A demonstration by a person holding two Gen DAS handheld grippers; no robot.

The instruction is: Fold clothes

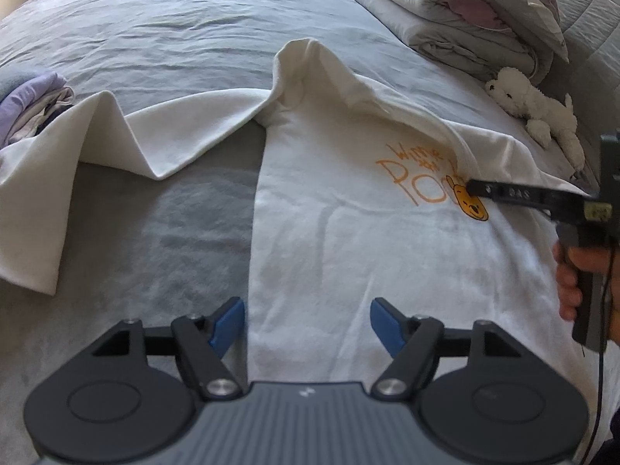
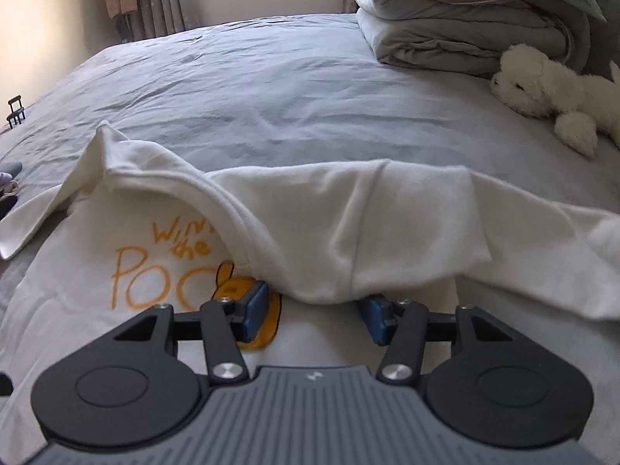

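Far left of the left claw (image 1: 306,323), a small pile of lilac and pale folded cloth (image 1: 31,100) sits on the grey bed sheet (image 1: 162,38). That claw hovers with its blue pads spread apart, pinching nothing, over the lower part of the white cotton T-shirt with orange lettering and a yellow bear print (image 1: 348,240). The right claw (image 2: 316,312) is also spread, its pads seemingly just under the folded-over sleeve (image 2: 368,224). Beyond it to the right lie a fluffy white plush toy (image 2: 550,89) and a folded grey duvet (image 2: 465,27).
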